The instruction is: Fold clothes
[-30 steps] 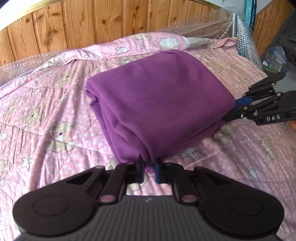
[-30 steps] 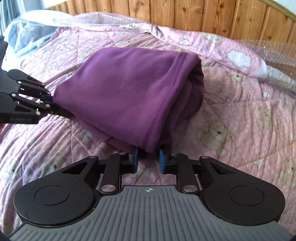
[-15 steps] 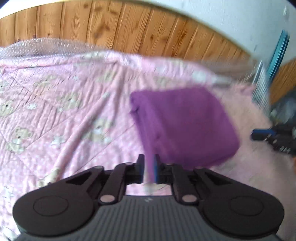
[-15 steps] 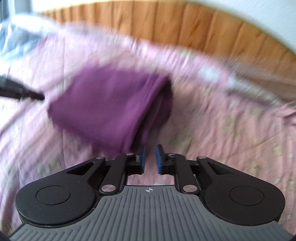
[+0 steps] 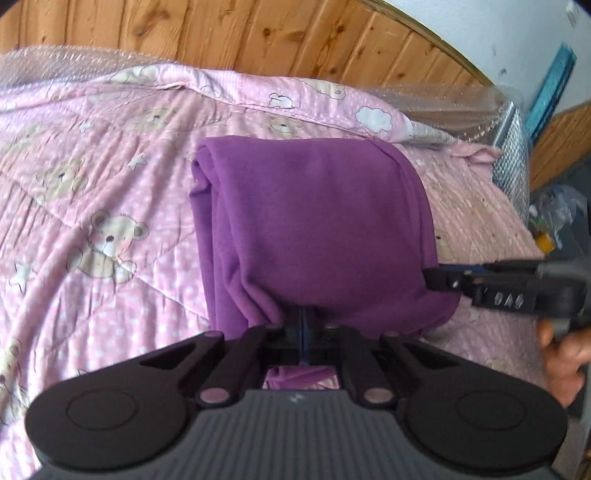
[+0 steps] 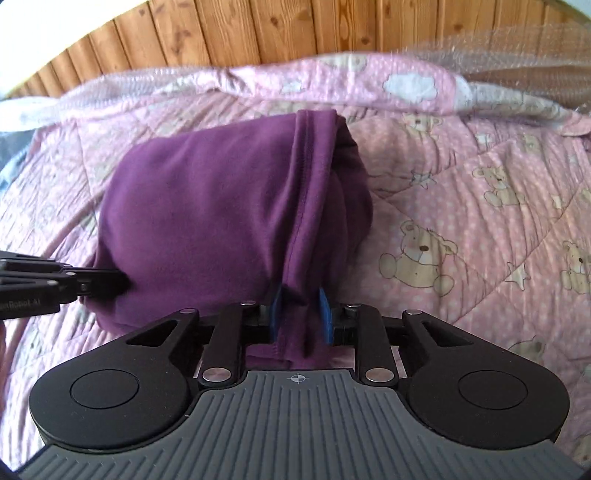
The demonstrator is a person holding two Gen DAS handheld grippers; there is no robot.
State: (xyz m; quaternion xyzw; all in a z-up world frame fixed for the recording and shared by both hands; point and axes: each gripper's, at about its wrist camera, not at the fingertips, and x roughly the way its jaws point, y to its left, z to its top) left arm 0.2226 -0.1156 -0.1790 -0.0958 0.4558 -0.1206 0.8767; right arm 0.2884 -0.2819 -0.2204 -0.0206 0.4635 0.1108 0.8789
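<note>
A folded purple garment (image 5: 314, 221) (image 6: 207, 214) lies on a pink teddy-bear quilt (image 5: 110, 206) (image 6: 461, 206). My left gripper (image 5: 303, 328) sits at the garment's near edge with its blue pads together. Cloth drapes over its tips and shows beneath them. The right wrist view shows it as a dark arm (image 6: 92, 284) touching the garment's left side. My right gripper (image 6: 300, 314) has a thick hemmed fold of the garment filling the gap between its blue pads (image 6: 325, 314), and its jaws are opening. The left wrist view shows it at the garment's right corner (image 5: 443, 280).
A wooden headboard (image 5: 258, 40) (image 6: 295, 33) runs behind the bed, with bubble wrap (image 5: 443, 99) along the quilt's far edge. A person's hand (image 5: 561, 354) holds the right gripper. Clutter (image 5: 554, 214) lies off the bed's right side.
Half a second ago both grippers were drawn back from the garment with nothing between their pads. Now both are at its near edge again, with cloth at their tips. Both views have rolled.
</note>
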